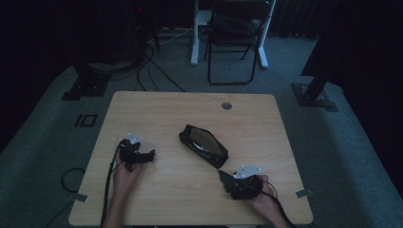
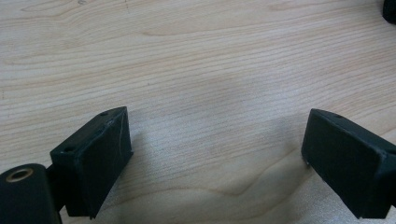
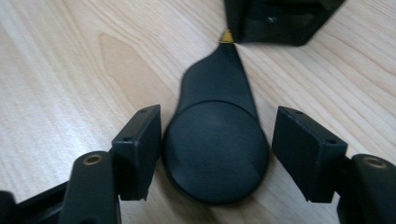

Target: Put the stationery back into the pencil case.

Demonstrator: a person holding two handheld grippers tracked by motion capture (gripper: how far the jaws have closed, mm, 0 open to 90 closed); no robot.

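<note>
A black zip pouch (image 1: 203, 145) lies slantwise at the middle of the wooden table (image 1: 157, 109), its top open on a shiny lining. In the right gripper view its corner (image 3: 275, 18) sits at the top, and a round black pull tab (image 3: 215, 154) on a gold link lies flat on the wood. My right gripper (image 3: 217, 149) straddles that tab with its jaws apart: the left pad is right beside the tab, the right pad stands off with a gap. Seen from above, the right gripper (image 1: 223, 176) is at the pouch's near end. My left gripper (image 2: 215, 158) is open over bare wood, left of the pouch (image 1: 151, 156).
A round cable hole (image 1: 226, 105) is set near the table's far edge. Beyond the table stand a black folding chair (image 1: 235, 38) and white desk legs, with cables (image 1: 152, 66) on the grey carpet. The room is dim.
</note>
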